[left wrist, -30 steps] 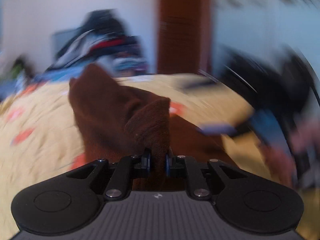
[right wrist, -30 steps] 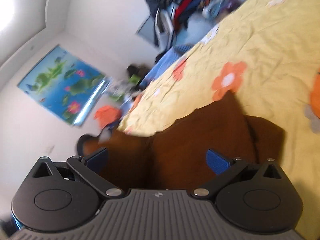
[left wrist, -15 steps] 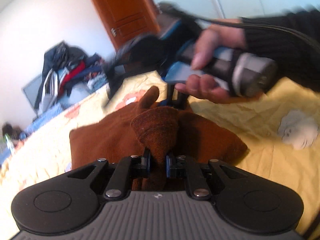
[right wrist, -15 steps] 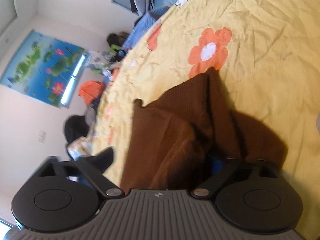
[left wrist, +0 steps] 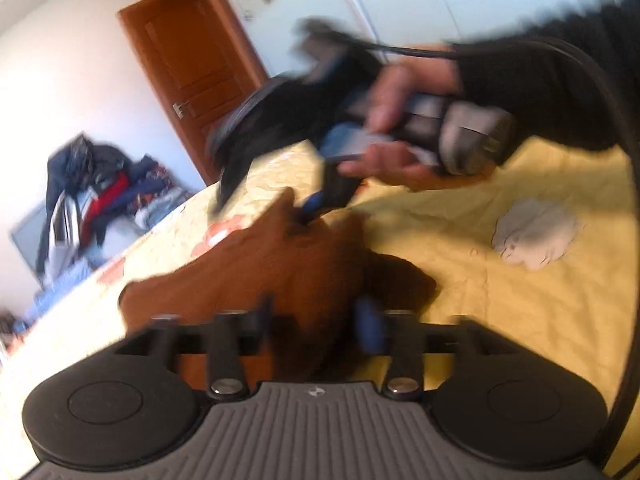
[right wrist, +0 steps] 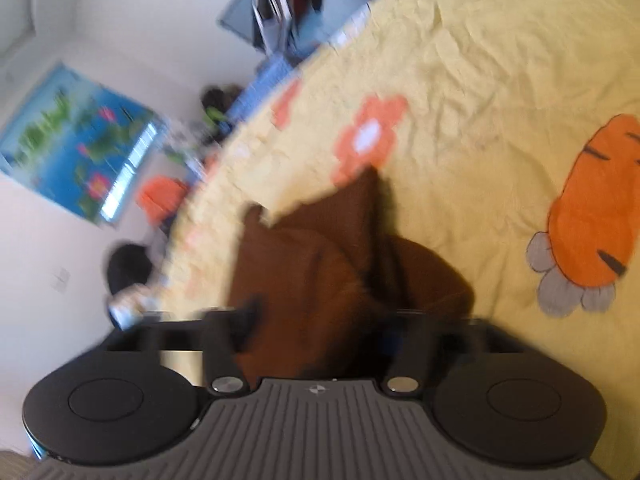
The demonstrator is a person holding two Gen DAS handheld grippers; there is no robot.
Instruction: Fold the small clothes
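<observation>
The brown ribbed knit garment (left wrist: 280,264) is lying bunched on the yellow cartoon-print bedsheet (left wrist: 500,312), partly folded over itself. The left hand-held gripper (left wrist: 316,320) is being held with its jaws parted, a fold of the knit sitting loosely between them rather than pinched. The right hand-held gripper (right wrist: 320,320) is likewise parted and straddling the cloth, apparently not clamped; motion blur is leaving this uncertain. Judged step: the fold is being laid down and released. To be done well, the layers should be lowered flat, edges matched, then both tools backed straight out so nothing is dragged. The left view alone is showing the right tool (left wrist: 312,204) tip-down on the far edge, gripped by a bare hand (left wrist: 396,136), plus the wooden door (left wrist: 192,72). The right view alone is showing the orange carrot print (right wrist: 596,216) and blue wall poster (right wrist: 76,140).
</observation>
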